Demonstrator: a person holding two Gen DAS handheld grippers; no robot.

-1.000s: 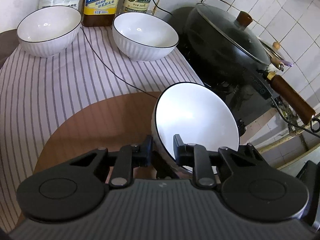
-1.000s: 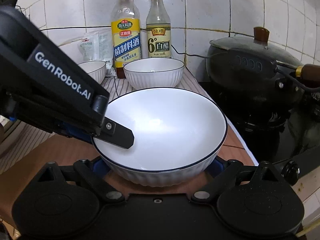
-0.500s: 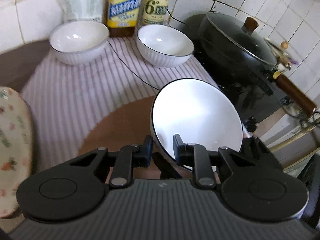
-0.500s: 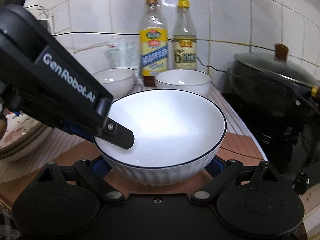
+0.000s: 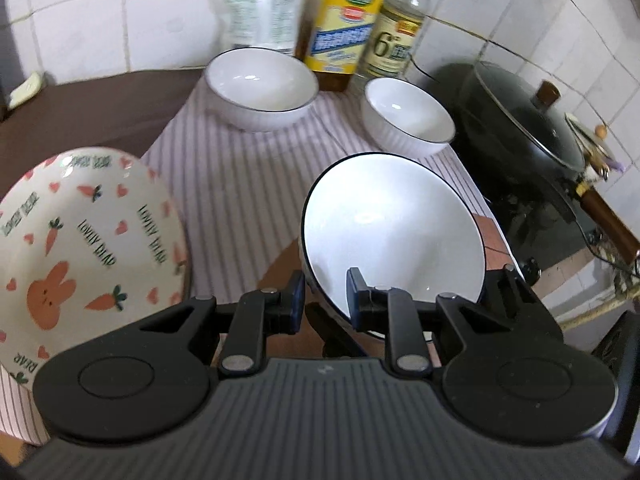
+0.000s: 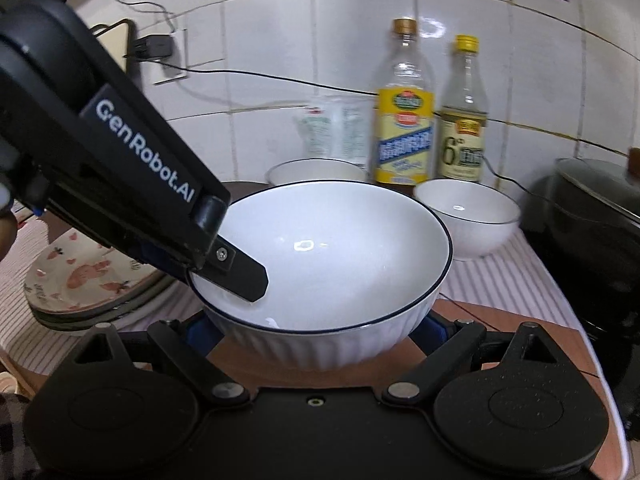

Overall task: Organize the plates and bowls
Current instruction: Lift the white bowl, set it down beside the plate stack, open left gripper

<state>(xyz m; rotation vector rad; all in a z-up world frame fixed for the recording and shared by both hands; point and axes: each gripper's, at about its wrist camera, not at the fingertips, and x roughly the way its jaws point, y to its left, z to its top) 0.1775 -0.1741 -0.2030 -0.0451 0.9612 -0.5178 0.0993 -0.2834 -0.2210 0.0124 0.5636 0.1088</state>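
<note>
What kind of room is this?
Most likely a home kitchen: a lidded wok sits on a stove, sauce bottles stand against a white tiled wall, and white bowls wait on the counter.

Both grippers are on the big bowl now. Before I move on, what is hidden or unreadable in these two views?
- Right gripper pads: in the right wrist view the held bowl covers them, so contact is unclear.
- Plate stack: left gripper hides part; count uncertain.
- Far bowl: right wrist view shows only its rim behind the held bowl.
- Bottle labels: blurred in the left wrist view.
</note>
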